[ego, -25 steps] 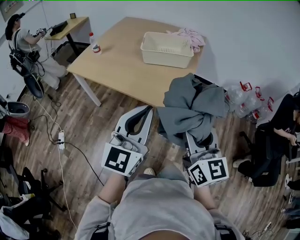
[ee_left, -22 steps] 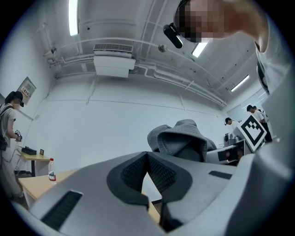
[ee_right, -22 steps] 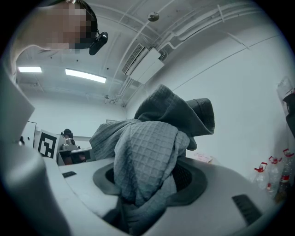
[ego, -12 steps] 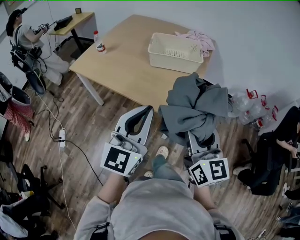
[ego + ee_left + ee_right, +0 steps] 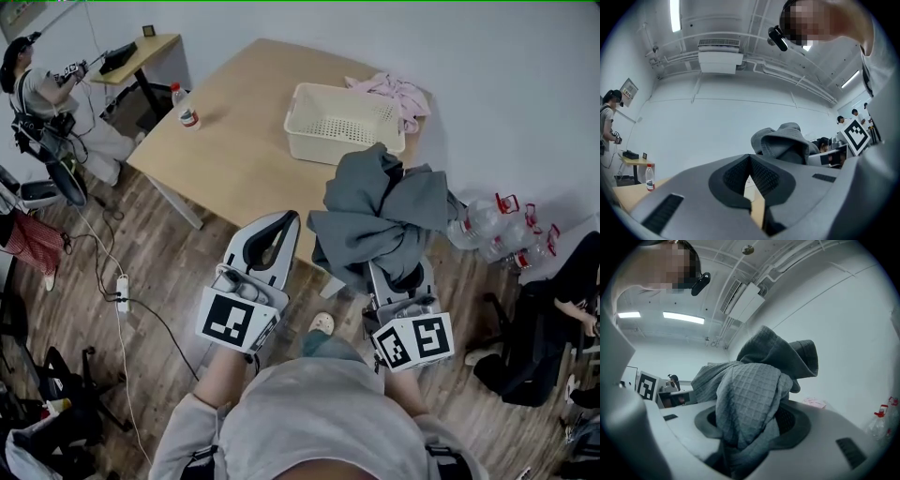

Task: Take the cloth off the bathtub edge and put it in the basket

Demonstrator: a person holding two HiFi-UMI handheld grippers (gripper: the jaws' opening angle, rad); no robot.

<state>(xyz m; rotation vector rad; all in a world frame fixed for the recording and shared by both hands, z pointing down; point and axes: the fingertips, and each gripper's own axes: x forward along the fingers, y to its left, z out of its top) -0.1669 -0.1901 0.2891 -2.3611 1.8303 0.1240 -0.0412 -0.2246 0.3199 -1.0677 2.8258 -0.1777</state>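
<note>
Both grippers and their load have closed on the cream plastic lattice basket (image 5: 342, 122) over the last second: the bundle, earlier well short of it, now overlaps its near rim in the head view.

The grey waffle-weave cloth (image 5: 380, 220) is bunched in the right gripper (image 5: 752, 425). Its jaws stand wide, pressing on a thick wad of fabric that fills the gap and spills over both sides. The grip looks deep, probably so that no loose corner drags or slips on the way across. The cloth is carried in the air on the near side of the basket, and none of it is inside yet.

The left gripper (image 5: 286, 220) travels alongside, to the left of the cloth and also short of the basket. Its jaws are together at the tips with nothing between them. It seems to be kept clear and ready, not sharing the load.

The basket sits empty on the light wooden table (image 5: 234, 159). A crumpled pink cloth (image 5: 389, 91) lies just behind the basket's far right corner. A clear plastic bottle with a red cap (image 5: 185, 105) stands well to the basket's left. No bathtub edge shows in any view.

The lift appears done. What is left is to bring the bundle over the basket's opening and let go.
</note>
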